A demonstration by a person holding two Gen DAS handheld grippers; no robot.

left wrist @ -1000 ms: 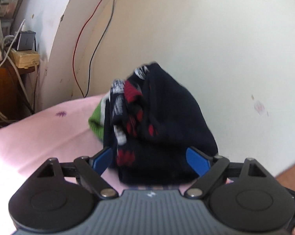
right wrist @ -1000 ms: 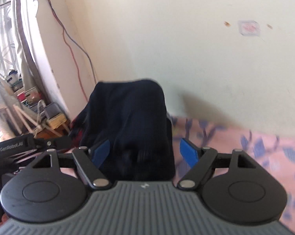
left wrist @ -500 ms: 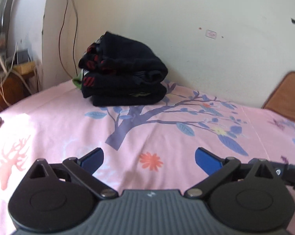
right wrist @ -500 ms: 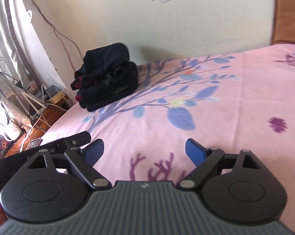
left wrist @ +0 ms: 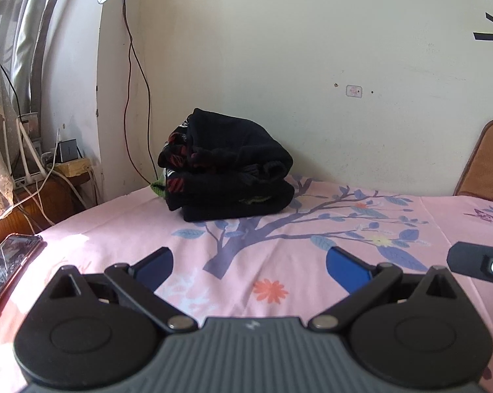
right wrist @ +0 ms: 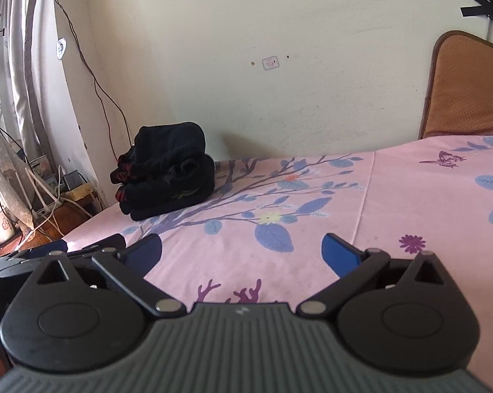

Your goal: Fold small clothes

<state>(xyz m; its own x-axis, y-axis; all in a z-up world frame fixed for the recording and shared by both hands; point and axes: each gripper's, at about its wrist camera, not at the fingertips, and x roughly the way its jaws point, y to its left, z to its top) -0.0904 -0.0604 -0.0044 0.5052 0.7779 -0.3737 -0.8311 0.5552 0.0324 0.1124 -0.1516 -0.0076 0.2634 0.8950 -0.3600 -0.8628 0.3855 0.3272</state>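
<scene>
A stack of folded dark clothes with red and white prints lies at the far left corner of the pink flowered bed sheet, against the wall. In the right wrist view the same stack sits at the far left. My left gripper is open and empty, well back from the stack. My right gripper has its jaws opening with nothing between them, only sheet below. Each gripper's body shows at the edge of the other's view.
A cracked phone lies at the left edge of the bed. A low wooden table with a power strip and cables stands to the left. A brown cushion leans at the far right. The wall runs behind the bed.
Both grippers let go of the dark garment on the stack and pulled back across the bed. Their jaws widened, and the stack is now far ahead.
</scene>
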